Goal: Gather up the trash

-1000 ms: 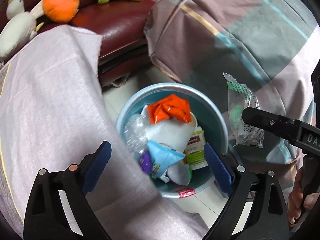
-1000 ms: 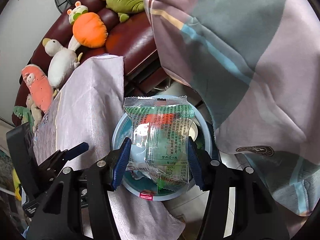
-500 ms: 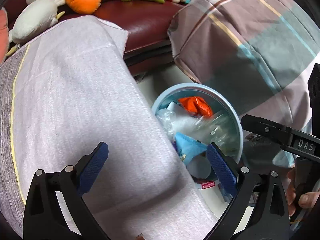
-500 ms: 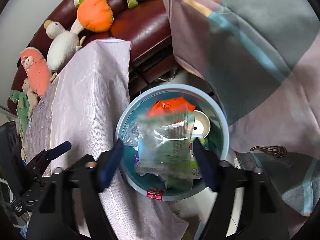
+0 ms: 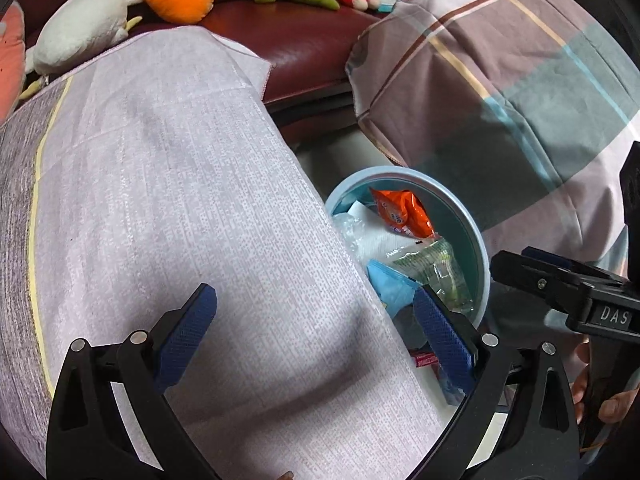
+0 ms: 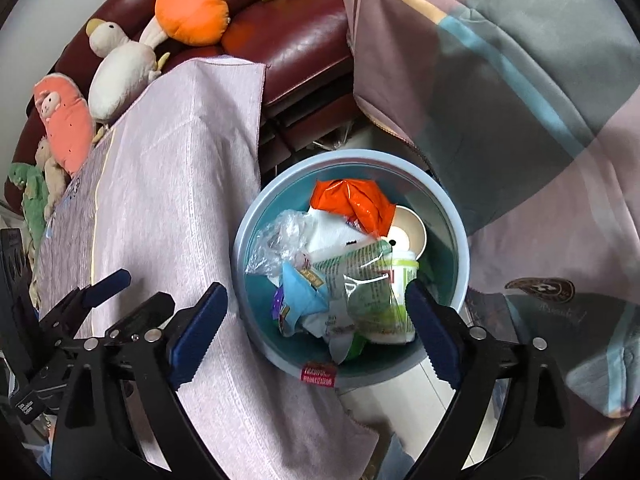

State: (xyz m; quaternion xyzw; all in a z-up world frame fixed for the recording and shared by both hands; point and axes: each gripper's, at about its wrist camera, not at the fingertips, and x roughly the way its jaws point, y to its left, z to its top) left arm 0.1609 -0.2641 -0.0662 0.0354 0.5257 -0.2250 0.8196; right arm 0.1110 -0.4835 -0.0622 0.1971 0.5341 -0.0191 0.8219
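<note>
**Wrapper in the bin, both jaws spread**

From my left wrist: my left gripper [image 5: 314, 342] hangs over a pale lilac cloth [image 5: 168, 208] draped on the surface, its jaws spread wide with nothing between the blue pads. Past the cloth's edge sits the light blue bin [image 5: 478, 252], partly hidden by the drape. Inside it I see an orange packet [image 5: 402, 214], some white paper, a light blue wrapper [image 5: 386, 284] and the clear green-printed wrapper [image 5: 438, 270] lying on top of the heap. My right gripper [image 5: 560, 284] reaches in from the right edge, beside the bin's rim; from this side I cannot tell how its jaws stand. A striped blanket [image 5: 500, 80] fills the upper right, and plush toys line the dark red sofa [image 5: 304, 36] behind.

From my right wrist: my right gripper [image 6: 316, 326] is poised directly above the bin [image 6: 248, 240], jaws spread and gripping nothing. The clear green-printed wrapper [image 6: 366, 280] rests inside the bin, lying over a white cup with a green band [image 6: 402, 264], near the orange packet [image 6: 352, 200] and crumpled clear plastic [image 6: 280, 240]. A red label [image 6: 318, 374] sits on the bin's near rim. My left gripper [image 6: 104, 282] shows at the left over the lilac cloth [image 6: 176, 168].
</note>
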